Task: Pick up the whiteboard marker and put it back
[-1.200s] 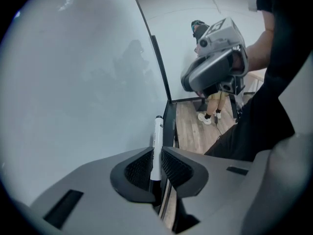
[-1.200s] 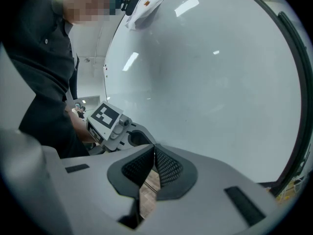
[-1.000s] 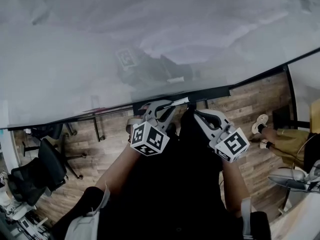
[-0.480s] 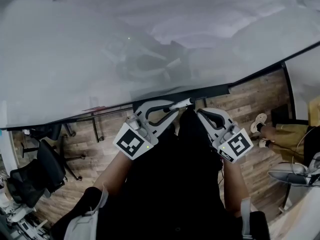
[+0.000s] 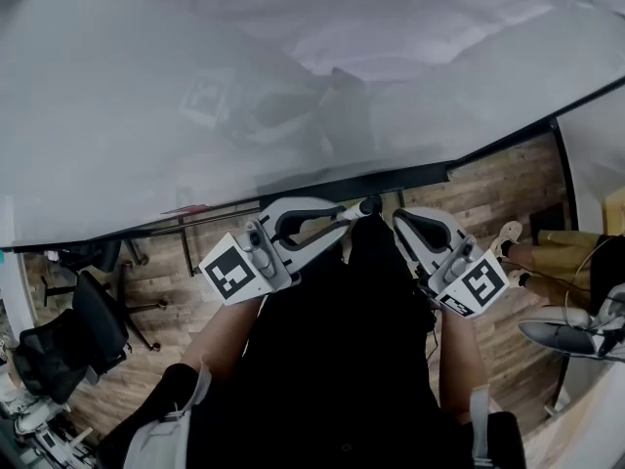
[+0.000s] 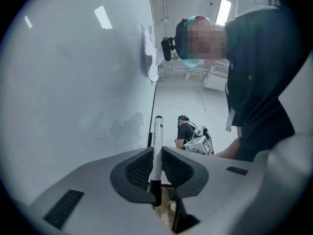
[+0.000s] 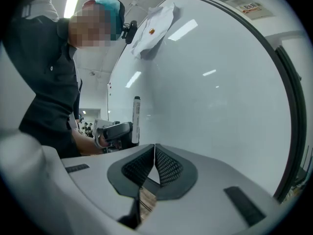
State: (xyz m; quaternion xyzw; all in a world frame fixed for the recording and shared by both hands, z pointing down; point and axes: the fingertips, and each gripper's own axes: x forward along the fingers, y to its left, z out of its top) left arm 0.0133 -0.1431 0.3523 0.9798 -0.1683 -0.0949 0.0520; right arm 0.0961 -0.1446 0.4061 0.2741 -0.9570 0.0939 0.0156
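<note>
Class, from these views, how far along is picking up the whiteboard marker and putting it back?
Done: the left gripper is shut on the marker. In hand: it is held near the whiteboard. Left: putting it back; the right gripper is shut and empty.

- In the head view, the left gripper hides most of the whiteboard marker from me, just below the whiteboard.
- I can't read the notice just off the whiteboard's edge: too small.
</note>
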